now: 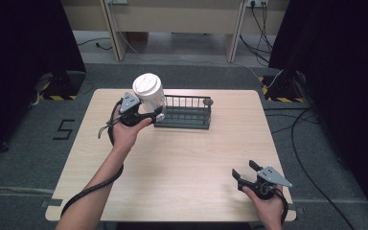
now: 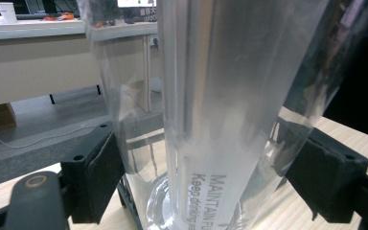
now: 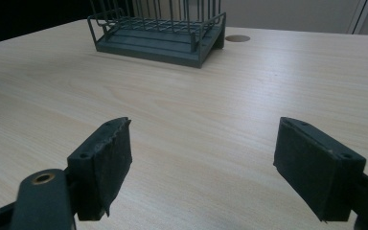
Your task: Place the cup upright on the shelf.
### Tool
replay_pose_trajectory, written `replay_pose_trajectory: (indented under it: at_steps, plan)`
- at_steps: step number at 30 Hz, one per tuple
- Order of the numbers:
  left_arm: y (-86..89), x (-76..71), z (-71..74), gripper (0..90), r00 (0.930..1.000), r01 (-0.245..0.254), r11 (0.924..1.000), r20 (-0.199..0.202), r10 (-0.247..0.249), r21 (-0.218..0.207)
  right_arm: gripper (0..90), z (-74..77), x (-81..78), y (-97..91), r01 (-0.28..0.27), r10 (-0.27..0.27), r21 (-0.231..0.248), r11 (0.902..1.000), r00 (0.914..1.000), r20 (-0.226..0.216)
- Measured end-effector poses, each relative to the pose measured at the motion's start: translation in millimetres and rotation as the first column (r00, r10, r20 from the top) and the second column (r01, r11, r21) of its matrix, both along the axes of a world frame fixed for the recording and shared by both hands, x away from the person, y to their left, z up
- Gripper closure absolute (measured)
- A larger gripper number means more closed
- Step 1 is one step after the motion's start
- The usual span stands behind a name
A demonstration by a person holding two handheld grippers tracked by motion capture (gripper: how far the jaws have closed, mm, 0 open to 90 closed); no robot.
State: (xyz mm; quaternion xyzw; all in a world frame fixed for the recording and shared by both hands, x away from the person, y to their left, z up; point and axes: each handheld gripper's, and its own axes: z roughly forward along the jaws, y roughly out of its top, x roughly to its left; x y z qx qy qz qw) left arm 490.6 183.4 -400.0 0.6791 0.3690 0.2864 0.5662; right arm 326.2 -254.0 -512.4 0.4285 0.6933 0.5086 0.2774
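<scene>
Two grippers work one table [image 1: 182, 163]: right gripper [image 1: 243, 171] rests near the front edge, jaws wide apart and empty, while left gripper [image 1: 159, 114] clamps one clear lidded cup [image 1: 149, 92] raised beside one wire rack [image 1: 184, 112].

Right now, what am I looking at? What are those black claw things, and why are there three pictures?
A person sits at a wooden table and holds a squeezing tool, called a gripper, in each hand. One picture comes from a camera up high, looking down. The other two come from little cameras riding on the grippers, looking out between their black jaws.

The left gripper is squeezing a clear cup with a white lid, held at the left end of a dark wire rack. In the left gripper view the cup looks huge because the camera is so close.

The right gripper is open and holds nothing, low over the table's near right part. Its view shows the rack farther away.
</scene>
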Motion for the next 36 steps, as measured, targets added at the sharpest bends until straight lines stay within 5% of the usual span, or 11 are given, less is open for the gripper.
replay_pose_trajectory:
  at_steps: [36]
  plan:
    - [-44.9, 54.4, 0.3, 17.9, 0.9991, 0.011, 0.9995, -0.041, -0.010, 0.031, 21.1, -0.1, -0.9, -1.3, 0.003, -0.003, 0.018, 0.9998, 1.0000, -0.008]
